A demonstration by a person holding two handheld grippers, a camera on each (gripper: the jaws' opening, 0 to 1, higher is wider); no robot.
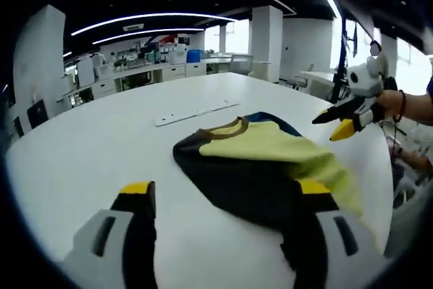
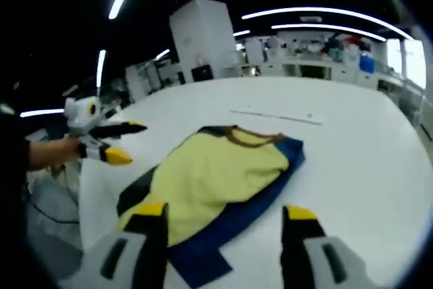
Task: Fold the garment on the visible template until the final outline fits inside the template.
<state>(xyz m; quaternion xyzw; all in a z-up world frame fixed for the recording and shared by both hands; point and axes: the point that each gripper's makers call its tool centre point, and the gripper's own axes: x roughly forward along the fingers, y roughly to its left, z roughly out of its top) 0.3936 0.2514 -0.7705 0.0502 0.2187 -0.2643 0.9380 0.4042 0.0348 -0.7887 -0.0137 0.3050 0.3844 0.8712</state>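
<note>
Both tongs are released, jaws spread and holding nothing. In the left gripper view, the left gripper (image 1: 223,197) hovers low over the near hem of the yellow-and-navy shirt (image 1: 260,160), which lies ahead toward one o'clock on the white table (image 1: 101,133); the right gripper (image 1: 342,121) hangs at three o'clock, off the shirt's edge. The shirt's long axis runs from the brown collar to the hem. In the right gripper view, the right gripper (image 2: 226,221) sits over the blue edge, seemingly nearer the cloth, with the left gripper (image 2: 122,141) at nine o'clock. That view shows the blue border; the other shows navy. I can make out no template outline.
</note>
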